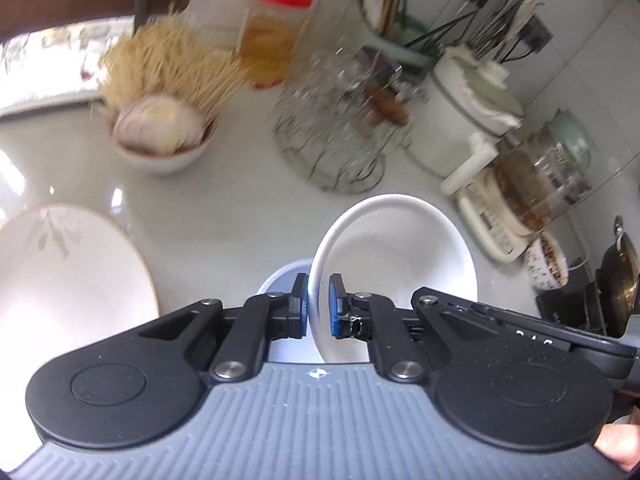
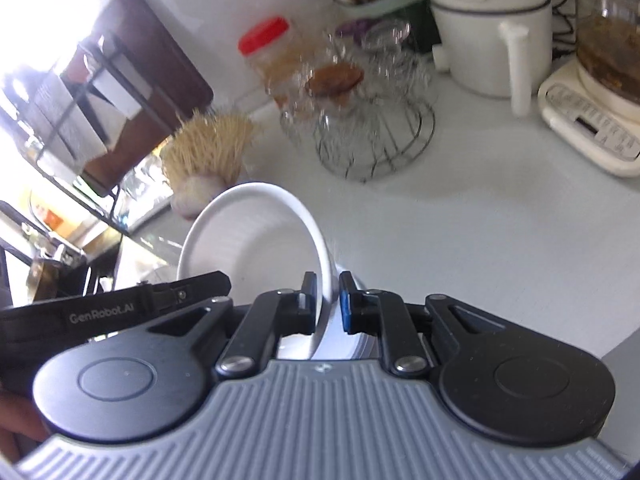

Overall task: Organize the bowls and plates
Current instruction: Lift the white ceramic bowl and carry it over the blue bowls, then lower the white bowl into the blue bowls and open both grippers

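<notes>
My left gripper [image 1: 319, 306] is shut on the left rim of a white bowl [image 1: 400, 256], held tilted above the white counter. A pale blue dish [image 1: 280, 280] shows under it. My right gripper [image 2: 328, 304] is shut on the right rim of a white bowl [image 2: 248, 240], also tilted, with a pale dish [image 2: 360, 344] beneath it. The other gripper's black body [image 2: 120, 308] reaches in from the left in the right wrist view. A large white plate with a leaf pattern [image 1: 60, 280] lies on the counter to the left.
A bowl with garlic and toothpicks [image 1: 160, 120], a red-lidded jar [image 1: 276, 32], a wire rack of glasses [image 1: 340, 128], a white pot [image 1: 460, 108] and a glass kettle on its base [image 1: 532, 184] stand at the back. A patterned cup [image 1: 546, 260] is at the right.
</notes>
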